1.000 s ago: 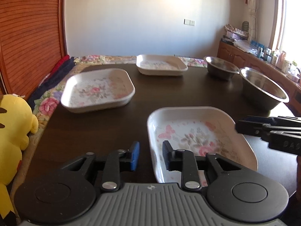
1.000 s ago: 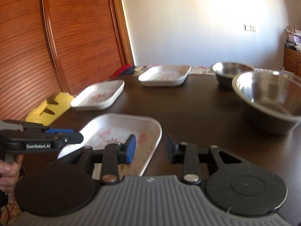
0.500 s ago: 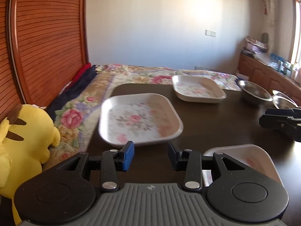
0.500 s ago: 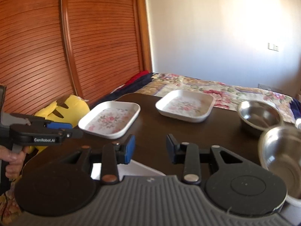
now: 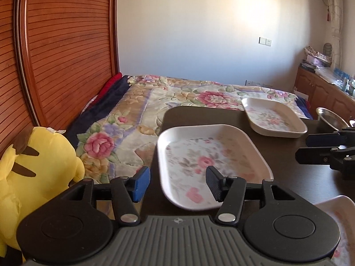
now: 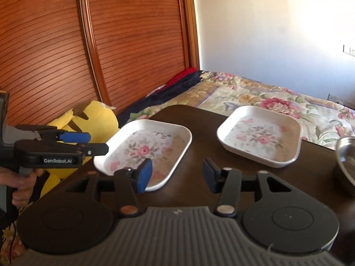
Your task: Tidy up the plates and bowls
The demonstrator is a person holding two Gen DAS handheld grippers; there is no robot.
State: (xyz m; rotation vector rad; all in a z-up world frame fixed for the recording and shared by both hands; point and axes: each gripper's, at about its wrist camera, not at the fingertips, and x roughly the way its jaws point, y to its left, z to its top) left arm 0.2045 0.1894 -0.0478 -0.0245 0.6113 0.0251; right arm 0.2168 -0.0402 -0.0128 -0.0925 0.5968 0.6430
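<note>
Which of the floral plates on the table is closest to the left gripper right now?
The floral plate by the table's left edge, directly ahead of the open left gripper. The second plate sits farther back toward the bed.

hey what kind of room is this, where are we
Most likely a bedroom at home. A bed with a floral bedspread sits against a slatted wooden headboard, with a yellow plush toy beside it. The dark table holding the floral plates stands over the bed.
</note>
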